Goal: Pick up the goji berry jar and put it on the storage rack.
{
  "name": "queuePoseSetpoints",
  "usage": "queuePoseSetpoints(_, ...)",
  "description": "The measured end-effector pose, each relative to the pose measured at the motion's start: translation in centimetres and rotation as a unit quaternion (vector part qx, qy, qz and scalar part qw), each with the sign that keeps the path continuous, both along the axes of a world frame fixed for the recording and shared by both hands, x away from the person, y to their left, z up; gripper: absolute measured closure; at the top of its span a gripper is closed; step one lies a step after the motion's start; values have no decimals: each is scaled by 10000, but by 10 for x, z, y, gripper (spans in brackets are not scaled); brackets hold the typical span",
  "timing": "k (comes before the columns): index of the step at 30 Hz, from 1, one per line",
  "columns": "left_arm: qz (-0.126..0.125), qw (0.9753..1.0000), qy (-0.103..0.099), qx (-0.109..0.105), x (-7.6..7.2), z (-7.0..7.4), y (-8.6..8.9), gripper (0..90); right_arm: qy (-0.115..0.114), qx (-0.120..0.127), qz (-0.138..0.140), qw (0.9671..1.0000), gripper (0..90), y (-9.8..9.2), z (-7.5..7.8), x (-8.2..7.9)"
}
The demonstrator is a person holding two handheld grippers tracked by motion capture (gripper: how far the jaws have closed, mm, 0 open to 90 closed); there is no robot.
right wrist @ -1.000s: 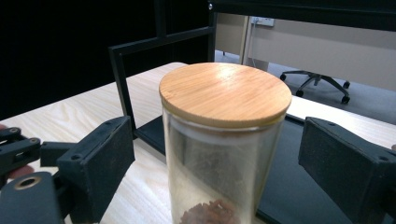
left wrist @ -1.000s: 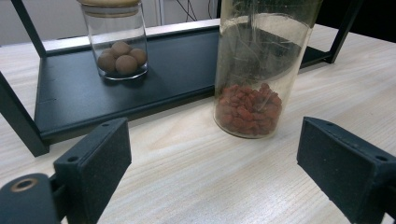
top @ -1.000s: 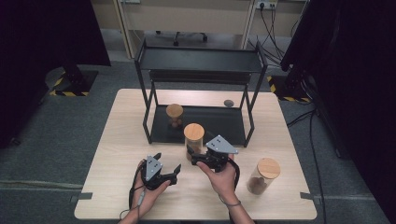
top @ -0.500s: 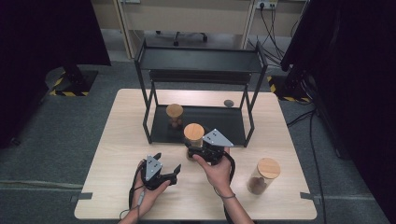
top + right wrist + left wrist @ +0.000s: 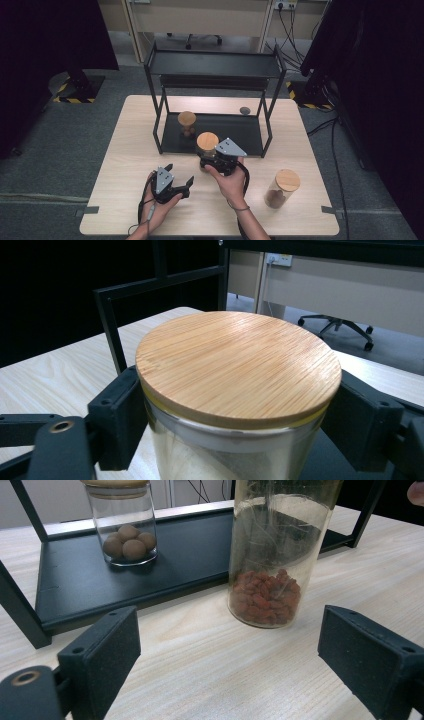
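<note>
Altogether three jars [image 5: 207, 143], one in right tool [image 5: 212, 161]; left tool [image 5: 181, 181] agape.

Left claw [image 5: 181, 183] agape, right claw [image 5: 208, 161] seemingly clamped

A pale, straight-grained wooden worktop [image 5: 130, 150] carries a matte black metal shelf rack [image 5: 212, 65]. Clear glass jars with light, striped bamboo lids hold reddish-brown dried berries [image 5: 264, 596] and tan-brown round balls [image 5: 129, 541]. Black hand-held gripper [image 5: 176, 186] jaws; grey floor [image 5: 60, 130] beyond.
</note>
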State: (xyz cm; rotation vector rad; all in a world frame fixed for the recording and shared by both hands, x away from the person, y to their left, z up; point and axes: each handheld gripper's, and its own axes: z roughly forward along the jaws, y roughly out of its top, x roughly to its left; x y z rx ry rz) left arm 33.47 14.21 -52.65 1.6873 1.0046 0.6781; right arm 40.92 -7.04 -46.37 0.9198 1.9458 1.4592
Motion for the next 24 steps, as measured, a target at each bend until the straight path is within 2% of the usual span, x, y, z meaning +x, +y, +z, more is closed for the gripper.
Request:
queuePoseSetpoints(3,0,10000,-7,2,0,0,0,98,-22,4,27,10000,248,1,0,0)
queuePoseSetpoints(19,-12,10000,-11,-3,0,0,0,98,9,17,-40,10000,253,3,4,1)
queuePoseSetpoints(24,-12,10000,-17,-3,0,0,0,98,-57,73,-76,9999,254,4,12,3)
